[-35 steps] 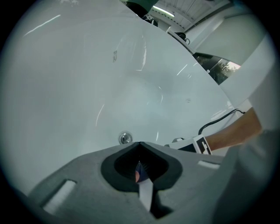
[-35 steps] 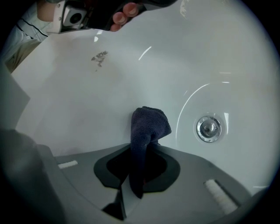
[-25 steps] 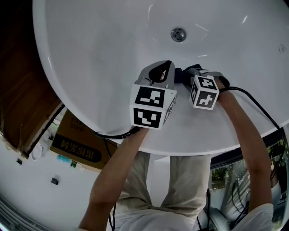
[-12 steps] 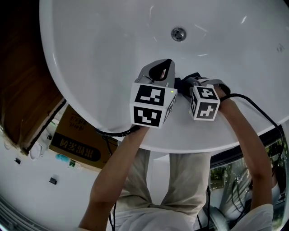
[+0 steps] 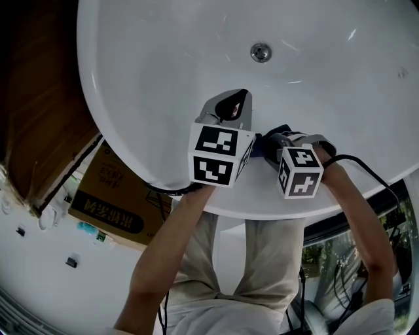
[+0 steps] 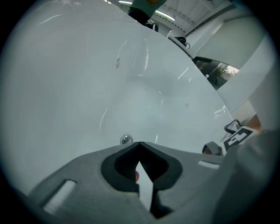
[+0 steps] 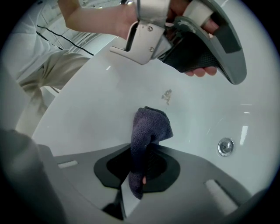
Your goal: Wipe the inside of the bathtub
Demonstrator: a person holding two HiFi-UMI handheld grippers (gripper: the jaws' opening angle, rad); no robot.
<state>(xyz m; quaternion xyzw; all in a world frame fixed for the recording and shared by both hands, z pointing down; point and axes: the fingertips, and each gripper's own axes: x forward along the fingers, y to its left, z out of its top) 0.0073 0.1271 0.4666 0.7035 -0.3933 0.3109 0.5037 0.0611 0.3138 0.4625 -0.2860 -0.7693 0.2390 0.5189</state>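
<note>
White bathtub [image 5: 163, 78], right gripper [image 7: 140, 168] tight on cloth [image 7: 151, 124], left gripper [image 6: 140, 153] seemingly closed.

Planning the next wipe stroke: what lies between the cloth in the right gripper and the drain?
Only bare white tub surface between the cloth and the drain, as the right gripper view shows; the smudge sits off that line.

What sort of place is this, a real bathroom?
Probably a workshop or showroom, not a home bathroom: the white bathtub stands free, a printed cardboard box lies on the floor beside it, and a ribbed industrial ceiling shows above. The right gripper holds a dark cloth.
</note>
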